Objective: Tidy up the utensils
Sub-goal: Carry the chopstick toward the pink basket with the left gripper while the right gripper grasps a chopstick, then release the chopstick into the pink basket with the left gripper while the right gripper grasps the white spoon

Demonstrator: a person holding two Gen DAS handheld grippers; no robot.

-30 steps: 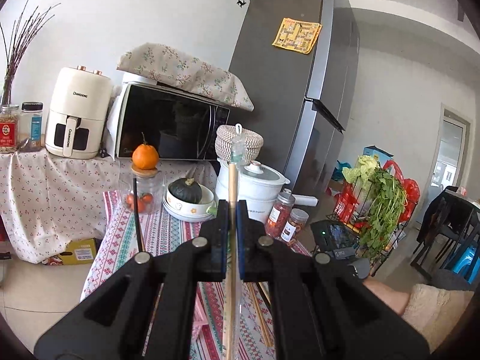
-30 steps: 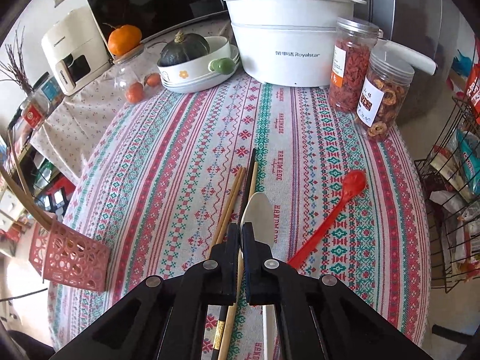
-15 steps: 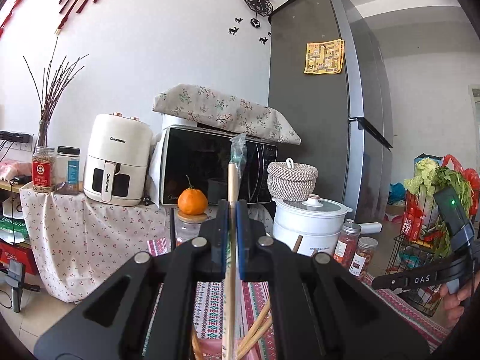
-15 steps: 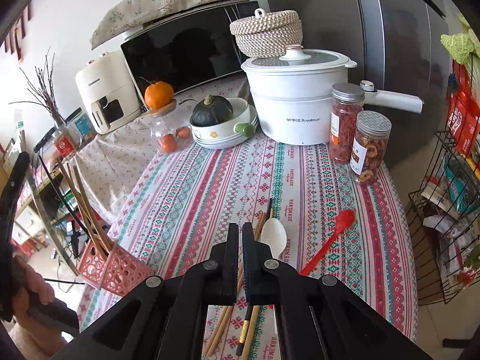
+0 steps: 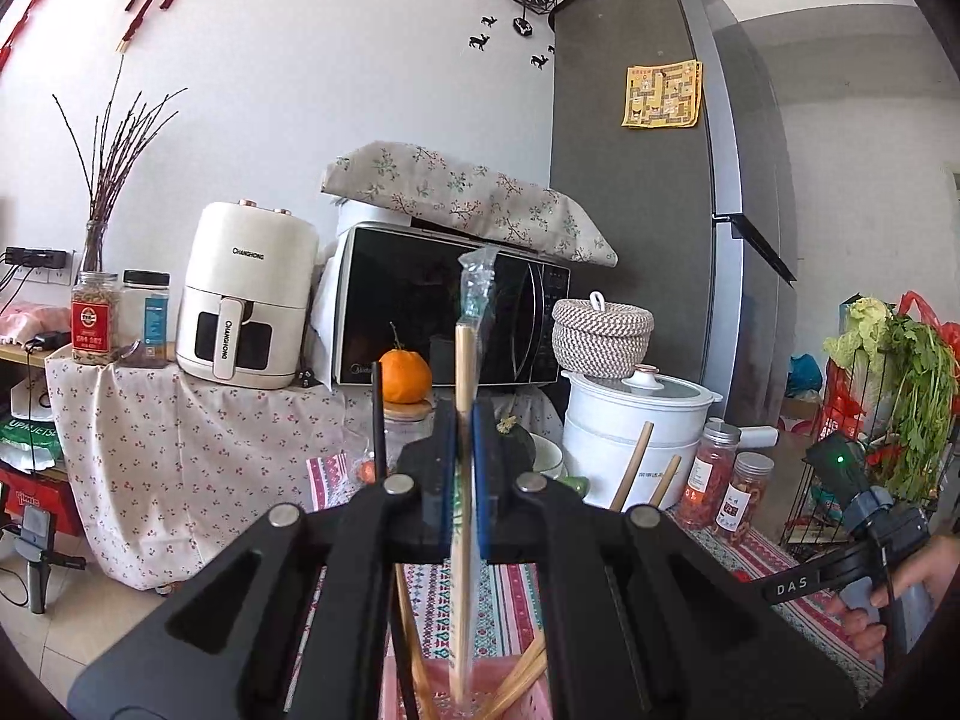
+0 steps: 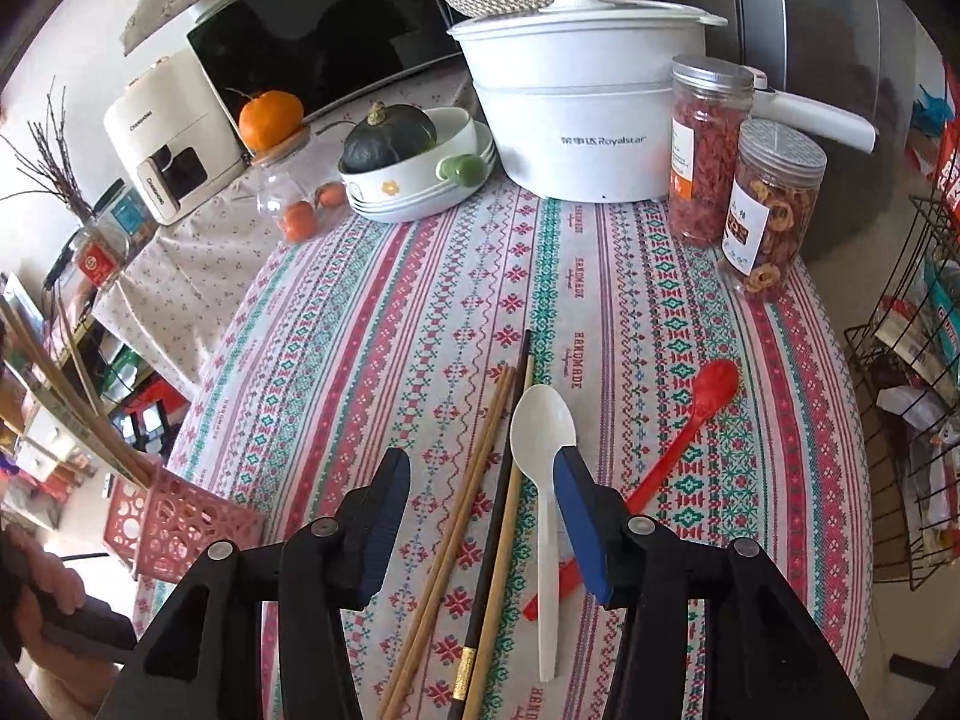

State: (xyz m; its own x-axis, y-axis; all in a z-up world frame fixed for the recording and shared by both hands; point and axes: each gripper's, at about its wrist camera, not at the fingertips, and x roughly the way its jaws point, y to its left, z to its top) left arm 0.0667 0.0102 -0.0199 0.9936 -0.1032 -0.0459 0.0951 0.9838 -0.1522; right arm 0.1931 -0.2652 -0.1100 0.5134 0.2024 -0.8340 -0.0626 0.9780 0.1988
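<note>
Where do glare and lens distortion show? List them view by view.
Left wrist view: the fridge bows inward near the frame edge, corners go black, and the microwave door carries dim reflections. Right wrist view: the table bulges like a dome, daylight glares off the pot, focus stays sharp.

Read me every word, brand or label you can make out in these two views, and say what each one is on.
"CHANGHONG": air fryer, on body and handle.
"Royalstar", after characters I cannot read: white pot.
"HANDMADE": tablecloth, repeated along its stripes.
"DAS": right gripper, along its black arm.
Too small or blurred: jar labels, yellow fridge note, shelf jars.
</note>
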